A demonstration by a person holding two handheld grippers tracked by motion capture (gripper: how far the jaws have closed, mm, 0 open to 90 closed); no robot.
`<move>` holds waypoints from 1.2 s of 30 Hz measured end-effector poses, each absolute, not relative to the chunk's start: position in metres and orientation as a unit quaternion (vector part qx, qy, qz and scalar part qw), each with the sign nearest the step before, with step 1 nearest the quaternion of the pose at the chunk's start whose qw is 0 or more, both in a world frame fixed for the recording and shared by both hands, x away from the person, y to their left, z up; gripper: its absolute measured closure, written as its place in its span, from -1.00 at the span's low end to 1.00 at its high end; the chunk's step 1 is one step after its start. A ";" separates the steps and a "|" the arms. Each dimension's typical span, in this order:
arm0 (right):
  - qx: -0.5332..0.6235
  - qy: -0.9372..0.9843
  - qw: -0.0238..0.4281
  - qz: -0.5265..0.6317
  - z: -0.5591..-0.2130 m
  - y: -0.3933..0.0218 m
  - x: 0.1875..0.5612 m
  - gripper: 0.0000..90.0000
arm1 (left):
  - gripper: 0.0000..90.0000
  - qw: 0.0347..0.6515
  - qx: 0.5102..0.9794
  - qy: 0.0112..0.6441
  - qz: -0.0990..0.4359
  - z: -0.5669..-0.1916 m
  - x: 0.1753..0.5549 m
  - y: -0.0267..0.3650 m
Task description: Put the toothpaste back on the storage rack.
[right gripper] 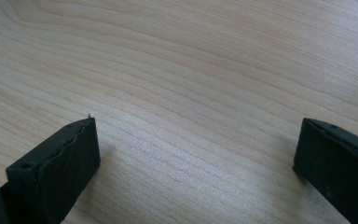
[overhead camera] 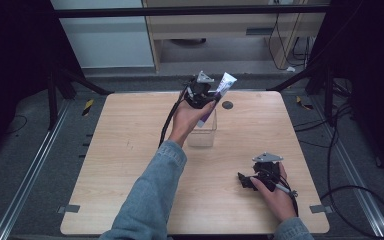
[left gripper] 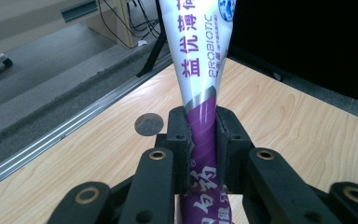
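Toothpaste tube point(left gripper: 200, 116) sat pinched at its purple lower part between the pressed-in jaws of the left gripper point(overhead camera: 200, 95), its long axis tilting up and away toward the table's point(overhead camera: 130, 165) far edge. Just below it stood the clear container point(overhead camera: 202, 134), nearest that same hand. Well apart, the right gripper point(right gripper: 196, 154) rested low over bare wood, jaws spread and holding nothing.

Grey floor point(overhead camera: 25, 135) around the wooden table point(overhead camera: 130, 165); pale cabinet point(overhead camera: 215, 30) behind; dark curtains point(overhead camera: 10, 50) at both sides.
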State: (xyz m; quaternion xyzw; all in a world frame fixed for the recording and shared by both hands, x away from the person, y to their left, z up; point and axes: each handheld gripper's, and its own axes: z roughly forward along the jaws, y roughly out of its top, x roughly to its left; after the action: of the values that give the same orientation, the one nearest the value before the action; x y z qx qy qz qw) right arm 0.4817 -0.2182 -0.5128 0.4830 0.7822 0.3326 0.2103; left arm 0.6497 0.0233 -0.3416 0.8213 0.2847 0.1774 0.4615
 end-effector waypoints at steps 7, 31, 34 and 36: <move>0.483 0.782 0.210 0.333 -0.513 -0.218 0.482 -0.99 | 0.72 0.458 0.823 0.288 0.175 -0.350 0.652 0.026; 0.483 0.782 0.210 0.333 -0.513 -0.218 0.482 -0.99 | 0.72 0.450 0.822 0.298 0.183 -0.366 0.649 0.040; 0.483 0.782 0.210 0.333 -0.513 -0.218 0.482 -0.99 | 0.72 0.448 0.823 0.298 0.182 -0.367 0.648 0.041; 0.483 0.782 0.209 0.333 -0.513 -0.218 0.482 -0.99 | 0.73 0.447 0.824 0.296 0.183 -0.368 0.648 0.041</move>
State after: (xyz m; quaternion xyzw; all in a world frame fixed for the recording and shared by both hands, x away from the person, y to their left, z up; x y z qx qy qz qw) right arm 0.4817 -0.2182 -0.5127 0.4830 0.7823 0.3328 0.2095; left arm 0.6477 0.0407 -0.3677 0.8242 0.2961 0.1828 0.4467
